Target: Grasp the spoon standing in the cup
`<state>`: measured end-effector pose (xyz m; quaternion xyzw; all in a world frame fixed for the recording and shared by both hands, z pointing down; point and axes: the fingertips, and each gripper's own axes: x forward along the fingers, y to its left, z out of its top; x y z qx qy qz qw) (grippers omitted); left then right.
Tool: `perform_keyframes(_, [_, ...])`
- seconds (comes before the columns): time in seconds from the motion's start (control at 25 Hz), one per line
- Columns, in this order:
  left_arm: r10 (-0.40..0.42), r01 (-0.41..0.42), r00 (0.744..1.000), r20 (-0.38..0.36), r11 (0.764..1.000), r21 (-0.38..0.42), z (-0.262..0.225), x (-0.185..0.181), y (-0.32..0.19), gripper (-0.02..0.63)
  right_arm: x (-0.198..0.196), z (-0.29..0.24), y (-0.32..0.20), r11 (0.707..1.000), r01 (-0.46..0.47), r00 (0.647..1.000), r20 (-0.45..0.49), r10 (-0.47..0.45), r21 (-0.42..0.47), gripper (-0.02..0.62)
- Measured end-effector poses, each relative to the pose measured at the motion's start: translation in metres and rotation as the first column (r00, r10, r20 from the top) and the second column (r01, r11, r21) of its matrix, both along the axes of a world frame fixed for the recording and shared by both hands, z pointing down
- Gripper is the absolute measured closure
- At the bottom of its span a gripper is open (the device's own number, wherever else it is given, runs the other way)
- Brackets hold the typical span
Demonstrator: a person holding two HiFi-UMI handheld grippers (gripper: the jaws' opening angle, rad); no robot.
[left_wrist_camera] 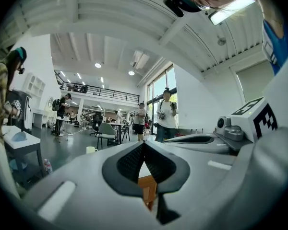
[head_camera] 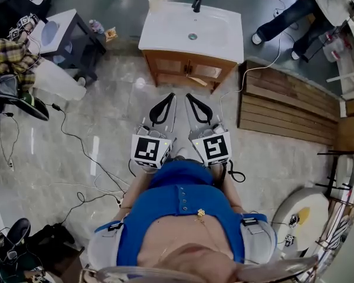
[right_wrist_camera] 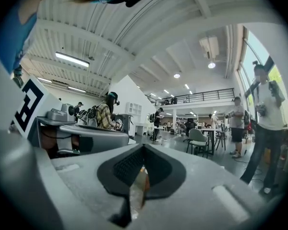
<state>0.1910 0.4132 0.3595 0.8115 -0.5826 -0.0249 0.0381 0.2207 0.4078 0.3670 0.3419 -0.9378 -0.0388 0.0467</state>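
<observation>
Black-padded and pressed together, the fingers [left_wrist_camera: 129, 162] of my left gripper [head_camera: 170, 97] pinch nothing. Those of my right gripper [head_camera: 189, 96] are pressed together as well, and just as empty. I carry both close in front of my body, side by side, their tips leaning toward each other and pointing ahead at the white-topped wooden bench [head_camera: 165, 34]. The cup [head_camera: 156, 3] stands on its far left corner, well ahead of my fingertips and a little left of the left pair. I cannot make out the spoon in it.
</observation>
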Motion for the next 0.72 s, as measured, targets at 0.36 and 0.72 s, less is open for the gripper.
perform_keyframes(0.36, [0.077, -0.077, 0.997, -0.031, 0.997, -0.001, 0.005, -0.049, -0.07, 0.606, -0.042, 0.001, -0.069, 0.998, -0.064, 0.998, -0.012, 0.064, 0.018, 0.594])
perform_keyframes(0.72, [0.148, -0.148, 0.989, -0.008, 0.989, -0.004, 0.008, -0.105, -0.136, 0.606, -0.099, 0.005, -0.135, 0.993, -0.114, 0.993, -0.022, 0.114, -0.004, 0.593])
